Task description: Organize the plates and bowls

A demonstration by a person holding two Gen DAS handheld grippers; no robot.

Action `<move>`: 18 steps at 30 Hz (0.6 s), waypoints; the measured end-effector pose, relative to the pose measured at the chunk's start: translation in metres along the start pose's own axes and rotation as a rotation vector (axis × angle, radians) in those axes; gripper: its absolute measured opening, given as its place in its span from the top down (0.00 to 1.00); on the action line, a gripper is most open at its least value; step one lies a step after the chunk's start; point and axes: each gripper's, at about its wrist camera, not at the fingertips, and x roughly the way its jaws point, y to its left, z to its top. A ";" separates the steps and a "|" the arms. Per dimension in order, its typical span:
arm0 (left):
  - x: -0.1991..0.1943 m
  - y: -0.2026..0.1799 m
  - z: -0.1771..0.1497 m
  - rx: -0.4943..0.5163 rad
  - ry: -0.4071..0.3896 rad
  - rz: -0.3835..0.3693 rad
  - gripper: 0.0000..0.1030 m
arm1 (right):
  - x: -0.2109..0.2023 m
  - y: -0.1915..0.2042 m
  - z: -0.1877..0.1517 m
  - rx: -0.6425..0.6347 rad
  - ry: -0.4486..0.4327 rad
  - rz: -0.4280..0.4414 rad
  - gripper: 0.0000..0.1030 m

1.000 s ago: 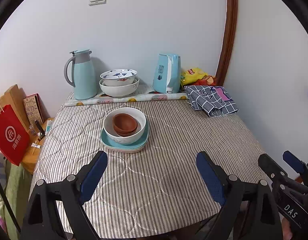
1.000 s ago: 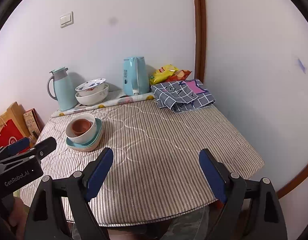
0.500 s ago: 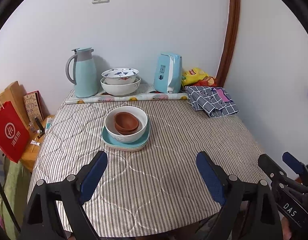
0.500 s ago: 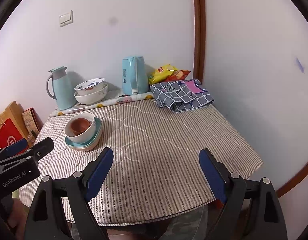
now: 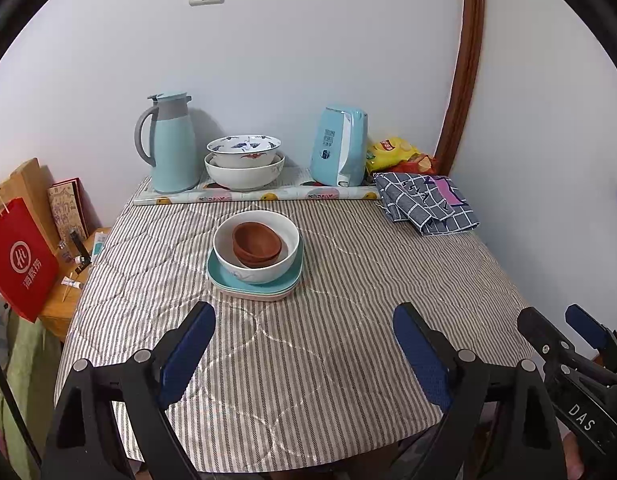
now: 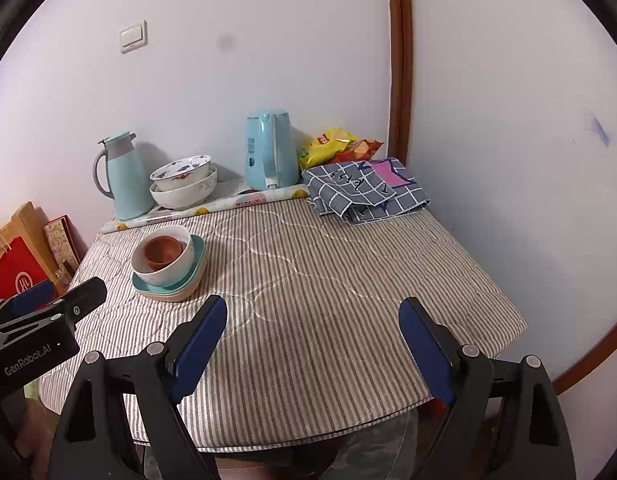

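Hovering: left gripper [image 5: 304,346] and right gripper [image 6: 312,344] hang over the near edge of the striped quilted tablecloth [image 5: 348,340], neither touching anything.
Jaws: both spread wide, blue pads apart, nothing between them.
Stack: small brown clay bowls [image 5: 256,243] nested in a white ceramic bowl [image 5: 255,246], which sits on teal and pale pink square plates [image 5: 254,280], mid-table and left of centre.
Far bowls: a blue-patterned porcelain bowl [image 5: 244,150] sits inside a plain white bowl [image 5: 244,170] at the far edge, between the pale blue thermos jug [image 5: 170,144] and the pale blue electric kettle [image 5: 340,146].
Key relation: the stack lies ahead of the left jaws and slightly to their left; from the right jaws it sits far off to the left.
Nearer hand: the left, by my reckoning.
Axis: round bowls, no long axis; a rim pinch from any side should serve.
Elsewhere: folded grey checked cloth [image 6: 364,192] far right, well apart from the stack.
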 end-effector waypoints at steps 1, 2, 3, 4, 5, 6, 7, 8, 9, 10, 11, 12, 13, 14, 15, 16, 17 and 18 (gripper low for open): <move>0.000 0.000 0.000 0.001 0.000 0.000 0.12 | 0.000 0.001 0.000 -0.001 0.001 -0.001 0.15; 0.000 0.000 0.000 0.001 0.000 0.000 0.12 | 0.000 0.001 0.000 -0.001 0.001 -0.001 0.15; 0.000 0.000 0.000 0.000 0.000 0.002 0.12 | 0.000 0.002 0.000 -0.001 0.001 0.000 0.15; 0.000 0.000 0.000 -0.001 -0.001 0.002 0.12 | -0.001 0.002 0.000 -0.001 0.000 0.000 0.15; 0.000 0.001 0.000 -0.001 0.000 0.000 0.12 | -0.001 0.003 0.000 -0.001 -0.001 0.001 0.15; -0.001 0.001 -0.001 -0.001 -0.001 -0.001 0.12 | -0.001 0.003 0.000 -0.001 -0.001 0.001 0.15; -0.001 0.001 -0.001 -0.001 -0.001 0.000 0.12 | -0.002 0.004 0.000 -0.003 -0.002 0.001 0.15; -0.001 0.001 -0.001 -0.001 -0.001 0.000 0.12 | -0.002 0.004 0.000 -0.003 -0.001 0.001 0.15; -0.001 0.001 -0.001 -0.002 -0.002 -0.001 0.12 | -0.002 0.004 0.000 -0.004 -0.001 0.001 0.15; -0.001 0.001 -0.001 -0.002 -0.002 0.000 0.12 | -0.002 0.004 0.000 -0.003 -0.001 0.001 0.15; -0.001 0.001 -0.001 -0.002 -0.001 -0.001 0.12 | -0.002 0.004 0.000 -0.003 -0.001 0.001 0.15; -0.001 0.002 -0.001 -0.002 -0.002 -0.001 0.12 | -0.002 0.004 0.000 -0.003 -0.002 0.001 0.15; -0.001 0.002 -0.001 -0.002 -0.002 0.000 0.12 | -0.002 0.005 0.000 -0.003 -0.002 0.001 0.15; -0.002 0.002 -0.001 -0.003 -0.002 0.001 0.12 | -0.002 0.005 -0.001 -0.003 -0.003 0.001 0.15; -0.002 0.003 -0.001 -0.004 -0.003 0.001 0.12 | -0.002 0.004 -0.001 -0.004 -0.002 0.001 0.15; -0.002 0.003 -0.001 -0.005 -0.002 0.002 0.12 | -0.002 0.005 -0.001 -0.005 -0.002 0.001 0.15; -0.002 0.004 -0.001 -0.005 -0.002 0.003 0.12 | -0.002 0.005 -0.001 -0.005 -0.002 0.001 0.15; -0.002 0.004 -0.002 -0.006 -0.003 0.004 0.12 | -0.002 0.005 -0.001 -0.005 -0.001 0.002 0.15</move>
